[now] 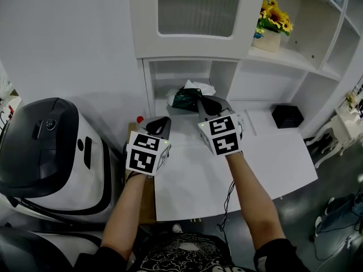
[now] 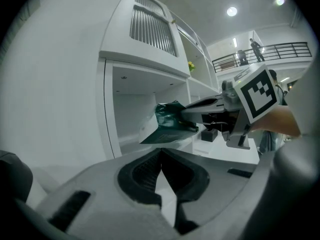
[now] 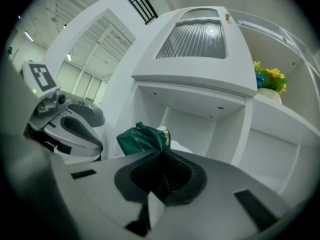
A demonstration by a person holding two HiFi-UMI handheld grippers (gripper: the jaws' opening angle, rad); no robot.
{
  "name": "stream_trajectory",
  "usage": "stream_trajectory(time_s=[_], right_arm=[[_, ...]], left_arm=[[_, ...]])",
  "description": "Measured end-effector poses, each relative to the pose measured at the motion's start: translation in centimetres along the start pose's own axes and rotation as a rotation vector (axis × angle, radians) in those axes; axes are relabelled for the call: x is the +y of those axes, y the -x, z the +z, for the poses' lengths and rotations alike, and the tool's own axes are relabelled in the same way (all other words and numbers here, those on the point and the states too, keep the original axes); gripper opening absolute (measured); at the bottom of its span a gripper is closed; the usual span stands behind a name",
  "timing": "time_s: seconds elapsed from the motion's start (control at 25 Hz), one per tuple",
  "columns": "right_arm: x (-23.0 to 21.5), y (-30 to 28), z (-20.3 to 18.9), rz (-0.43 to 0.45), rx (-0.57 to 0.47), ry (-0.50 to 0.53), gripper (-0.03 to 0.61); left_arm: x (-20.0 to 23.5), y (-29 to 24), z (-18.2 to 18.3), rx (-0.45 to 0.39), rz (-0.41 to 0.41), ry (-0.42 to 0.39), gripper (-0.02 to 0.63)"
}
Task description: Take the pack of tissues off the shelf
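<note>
The pack of tissues (image 1: 186, 97) is dark green with white showing, at the mouth of the low shelf cubby (image 1: 170, 75). My right gripper (image 1: 199, 102) reaches to it, jaws shut on its edge. In the right gripper view the pack (image 3: 142, 138) sits just beyond the closed jaws of that gripper (image 3: 161, 154). The left gripper view shows the pack (image 2: 169, 125) tilted at the tip of the right gripper (image 2: 190, 113). My left gripper (image 1: 161, 127) hovers over the desk's left side, shut and holding nothing; its own view shows this gripper's (image 2: 160, 152) jaws meeting.
A white desk (image 1: 278, 163) lies under both arms, with a black box (image 1: 287, 116) at its back right. A pot of sunflowers (image 1: 272, 24) stands on the upper shelf. A ribbed-glass cabinet door (image 1: 195, 7) hangs above the cubby. A large white and black machine (image 1: 51, 152) stands at the left.
</note>
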State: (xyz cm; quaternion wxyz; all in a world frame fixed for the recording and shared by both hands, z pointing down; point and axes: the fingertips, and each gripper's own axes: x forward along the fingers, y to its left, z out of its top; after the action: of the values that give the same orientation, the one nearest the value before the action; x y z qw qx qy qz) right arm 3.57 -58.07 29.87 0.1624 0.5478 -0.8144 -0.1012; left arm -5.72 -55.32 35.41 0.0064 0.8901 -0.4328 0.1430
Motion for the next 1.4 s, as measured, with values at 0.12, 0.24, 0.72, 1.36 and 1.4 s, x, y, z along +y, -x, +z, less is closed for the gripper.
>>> stream_trajectory(time_s=[0.12,0.24,0.72,1.36,1.4], right_arm=[[-0.3,1.5,-0.1,0.009,-0.011,-0.02,0.008],[-0.6,3.1,-0.3,0.023,-0.02,-0.031,0.008],[-2.7,10.8,-2.6,0.042,-0.049,-0.046,0.008],[-6.5,22.1,-7.9,0.027,-0.058,-0.082,0.008],[-6.7,22.8,-8.3,0.024,-0.057,-0.087,0.008]], left_arm=[[-1.1,0.4,0.2,-0.001,0.009,0.003,0.009],[-2.4,1.0,0.4,-0.002,0.027,0.01,0.009],[-9.1,3.6,1.1,0.0,0.086,0.022,0.009],[-20.0,5.5,1.4,-0.042,0.117,0.03,0.009],[-20.6,5.5,1.4,-0.043,0.118,0.03,0.009]])
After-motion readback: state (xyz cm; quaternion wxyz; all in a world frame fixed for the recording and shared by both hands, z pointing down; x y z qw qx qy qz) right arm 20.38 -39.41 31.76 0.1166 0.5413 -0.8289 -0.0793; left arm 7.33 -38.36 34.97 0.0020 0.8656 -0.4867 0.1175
